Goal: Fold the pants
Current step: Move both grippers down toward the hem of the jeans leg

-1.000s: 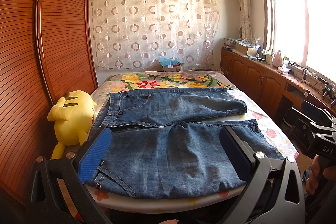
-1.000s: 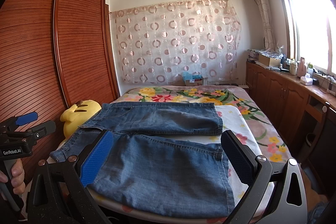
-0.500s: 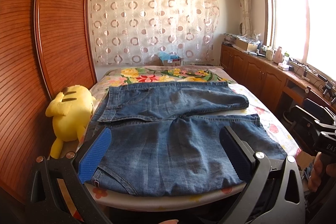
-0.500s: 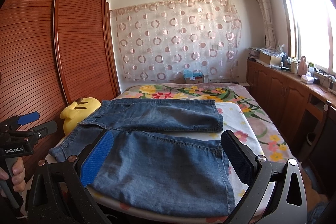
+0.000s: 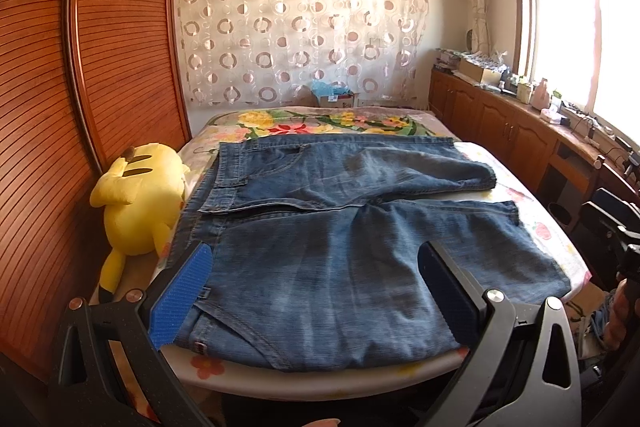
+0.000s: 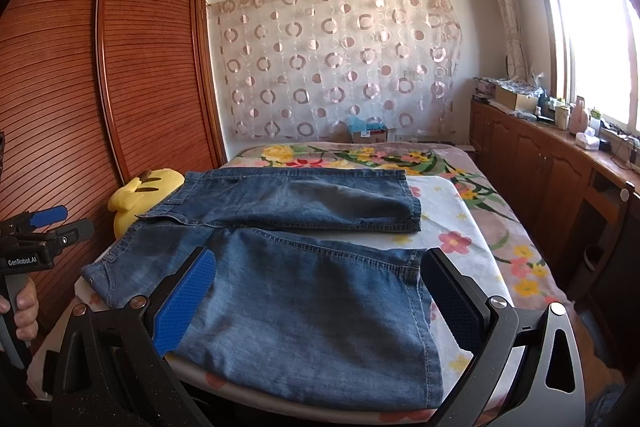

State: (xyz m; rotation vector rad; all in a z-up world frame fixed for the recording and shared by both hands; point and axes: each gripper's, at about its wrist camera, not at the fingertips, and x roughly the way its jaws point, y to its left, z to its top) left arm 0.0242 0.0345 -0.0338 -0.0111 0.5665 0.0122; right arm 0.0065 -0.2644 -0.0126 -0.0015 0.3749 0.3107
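Left wrist view first: going left to right, there's a slatted wooden wardrobe [image 5: 80, 99], then a yellow plush toy [image 5: 138, 199] lying right at the left edge of the bed [image 5: 304, 381]. The jeans [image 5: 328, 255] are spread flat across the near end of the bed, waistband toward the toy, both legs running off to the right, the far leg a bit rumpled at the hem. The left gripper [image 5: 316, 291] hangs in front of the bed's near edge with its fingers spread wide, nothing between them, blue pad on the left finger [image 5: 182, 293]. Right of the bed there's a low wooden cabinet [image 5: 516, 135] under the window.

Right wrist view: a hand [image 6: 22, 311] at the far left holds the other tool's handle. The jeans [image 6: 304, 291] again cover the bed's near end, and the right gripper [image 6: 320, 295] sits over the near leg, fingers wide apart and empty. I can't tell if either tool touches the fabric.
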